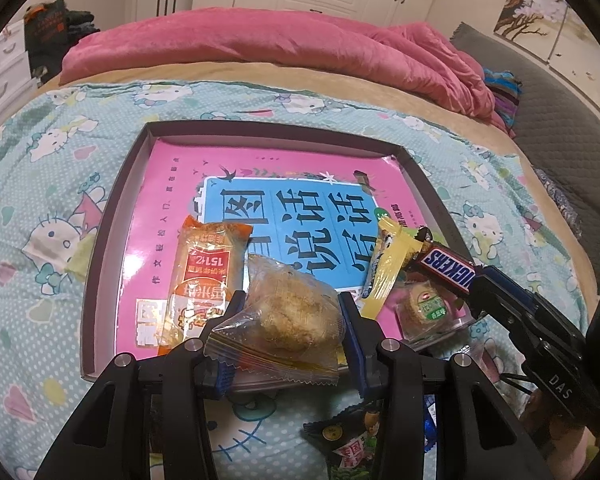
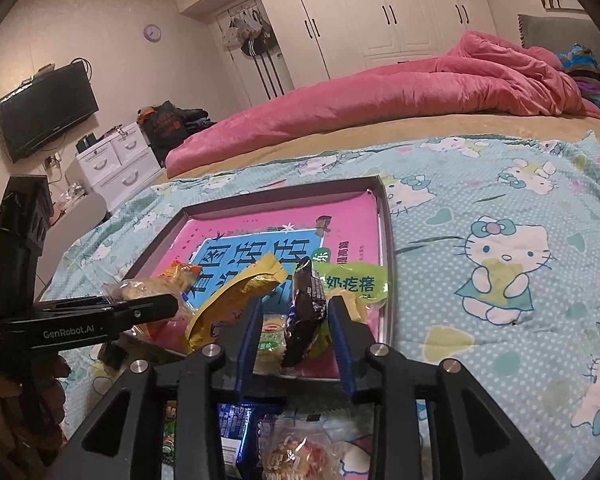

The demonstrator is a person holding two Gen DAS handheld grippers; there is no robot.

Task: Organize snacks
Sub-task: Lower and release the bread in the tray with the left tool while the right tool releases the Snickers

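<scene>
Right now your left gripper [image 1: 290,312] is clamped on a clear-wrapped pastry [image 1: 290,308], held over the near edge of the shallow tray [image 1: 100,240] on the Hello Kitty sheet [image 1: 40,140]. Your right gripper [image 2: 296,316] has its jaws parted around the Snickers bar [image 2: 306,312], which stands tilted between the pads at the tray's near right corner; whether a pad touches it is unclear. Beside it lie a yellow packet [image 2: 236,300] and an orange packet [image 1: 204,272].
</scene>
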